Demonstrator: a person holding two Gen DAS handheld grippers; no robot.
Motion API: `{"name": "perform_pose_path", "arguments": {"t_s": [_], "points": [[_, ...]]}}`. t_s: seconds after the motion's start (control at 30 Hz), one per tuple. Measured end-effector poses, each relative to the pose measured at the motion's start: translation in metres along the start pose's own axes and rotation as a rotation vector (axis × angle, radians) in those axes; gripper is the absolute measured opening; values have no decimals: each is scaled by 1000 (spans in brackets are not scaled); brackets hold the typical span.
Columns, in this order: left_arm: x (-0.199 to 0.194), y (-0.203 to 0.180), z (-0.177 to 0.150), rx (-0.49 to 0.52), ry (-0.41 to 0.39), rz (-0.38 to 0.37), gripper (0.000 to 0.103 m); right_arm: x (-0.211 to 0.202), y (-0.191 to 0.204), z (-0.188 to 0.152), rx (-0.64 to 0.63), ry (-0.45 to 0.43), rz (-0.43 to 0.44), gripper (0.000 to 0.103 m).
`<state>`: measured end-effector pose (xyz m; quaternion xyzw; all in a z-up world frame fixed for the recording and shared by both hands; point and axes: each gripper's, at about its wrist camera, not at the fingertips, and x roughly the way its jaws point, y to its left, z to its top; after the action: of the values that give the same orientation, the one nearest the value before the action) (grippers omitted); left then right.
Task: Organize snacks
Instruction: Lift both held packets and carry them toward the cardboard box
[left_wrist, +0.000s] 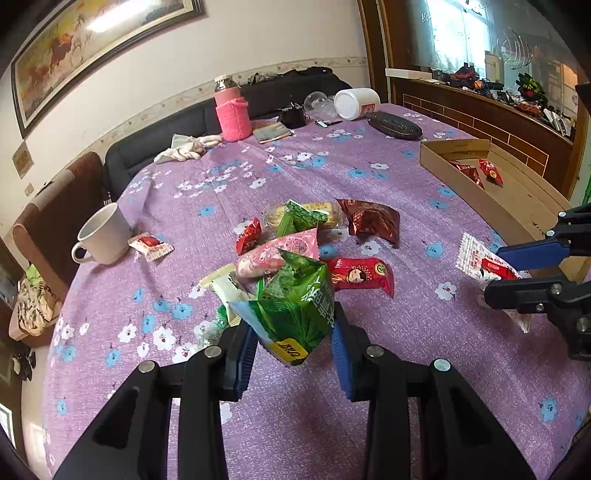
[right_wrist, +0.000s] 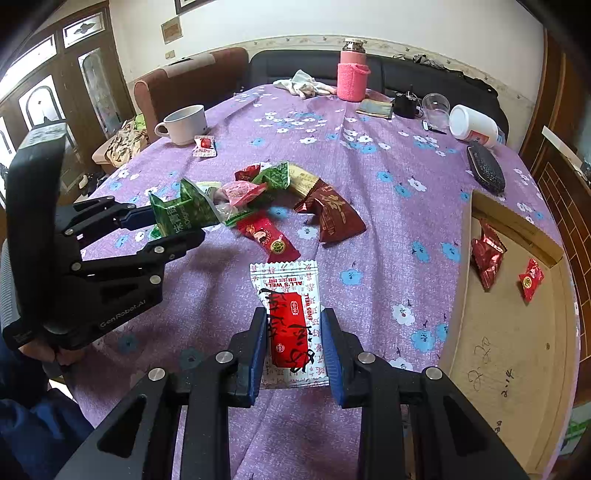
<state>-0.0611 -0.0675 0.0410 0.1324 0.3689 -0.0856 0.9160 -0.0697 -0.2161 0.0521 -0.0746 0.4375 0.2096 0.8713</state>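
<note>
My left gripper is shut on a green snack packet, held just above the purple flowered tablecloth. From the right wrist it shows at the left, the left gripper with the green packet in it. My right gripper is shut on a white packet with a red label, also lifted off the cloth. In the left wrist view the right gripper and its white packet are at the right edge. A pile of loose snacks lies mid-table. A shallow cardboard box holds red packets.
A white mug with a small red-and-white candy beside it stands at the left. Far back are a pink-sleeved bottle, a tipped white jar, a black case and a crumpled cloth. The cardboard box runs along the table's right edge.
</note>
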Motion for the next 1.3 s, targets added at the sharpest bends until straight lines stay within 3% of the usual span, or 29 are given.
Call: {"name": "perform_pose_path", "arguments": {"t_s": [0.6, 0.97, 1.17, 1.3], "points": [[-8, -2, 0, 11, -25, 23, 36, 0, 0, 2, 9, -12, -2, 31], [-12, 6, 0, -15, -54, 98, 36, 3, 3, 3, 6, -15, 0, 31], [-12, 13, 1, -51, -43, 55, 36, 2, 0, 4, 22, -23, 0, 31], [-14, 27, 2, -117, -44, -25, 36, -3, -7, 4, 57, -47, -4, 31]]}}
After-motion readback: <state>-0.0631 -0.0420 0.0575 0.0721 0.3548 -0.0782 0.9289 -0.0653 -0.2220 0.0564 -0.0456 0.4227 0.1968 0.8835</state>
